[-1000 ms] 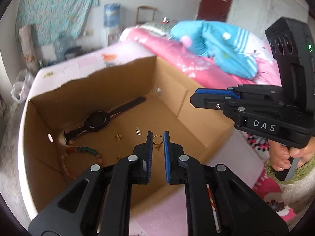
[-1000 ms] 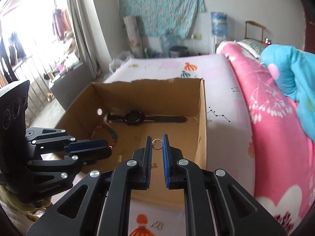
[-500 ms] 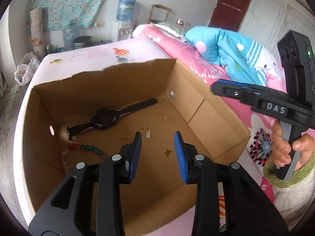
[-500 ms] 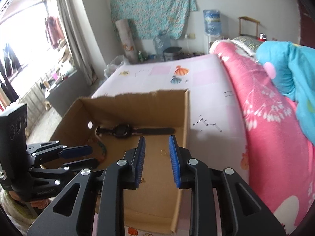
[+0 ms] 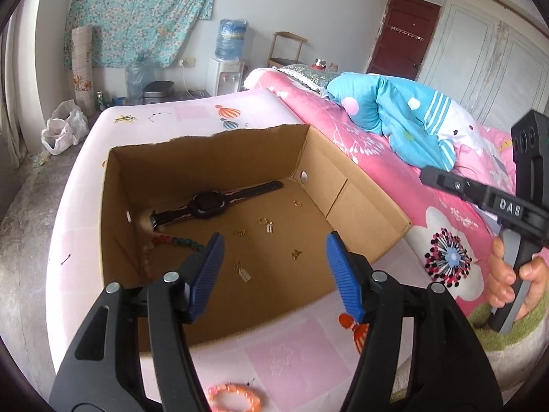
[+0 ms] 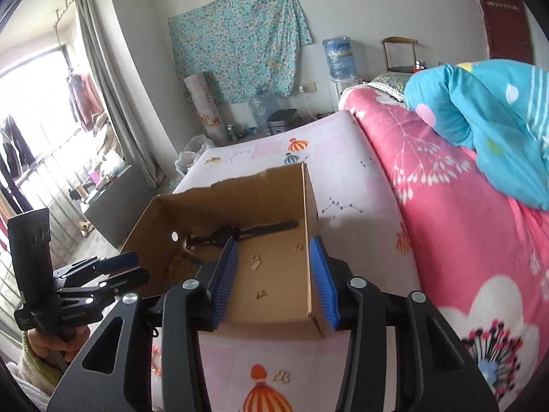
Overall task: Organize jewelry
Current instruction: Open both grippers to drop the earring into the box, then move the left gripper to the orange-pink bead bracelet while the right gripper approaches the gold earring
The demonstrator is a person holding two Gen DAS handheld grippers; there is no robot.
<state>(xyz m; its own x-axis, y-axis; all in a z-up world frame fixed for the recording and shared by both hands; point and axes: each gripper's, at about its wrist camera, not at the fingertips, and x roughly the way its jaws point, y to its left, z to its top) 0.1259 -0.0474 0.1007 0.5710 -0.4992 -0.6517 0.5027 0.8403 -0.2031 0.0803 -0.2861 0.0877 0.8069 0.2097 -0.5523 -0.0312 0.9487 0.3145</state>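
The left gripper point(image 5: 274, 274) and the right gripper point(image 6: 274, 281) are held above the near edge of the cardboard box point(image 5: 360, 202); both sets of jaws are opening, with nothing gripped between them. A black watch point(image 5: 209, 202), a beaded bracelet point(image 5: 178, 242) and small gold earrings point(image 5: 262, 220) are seen lying on the box floor. An orange bracelet point(image 5: 236, 395) lies on the pink sheet point(image 5: 274, 353) outside the box.

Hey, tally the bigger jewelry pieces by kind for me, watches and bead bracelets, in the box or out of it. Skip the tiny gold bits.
Watches: 1, the black watch in the cardboard box.
Bead bracelets: 2, the multicoloured bracelet in the box and the orange bracelet on the bed sheet outside it.
Total: 3.
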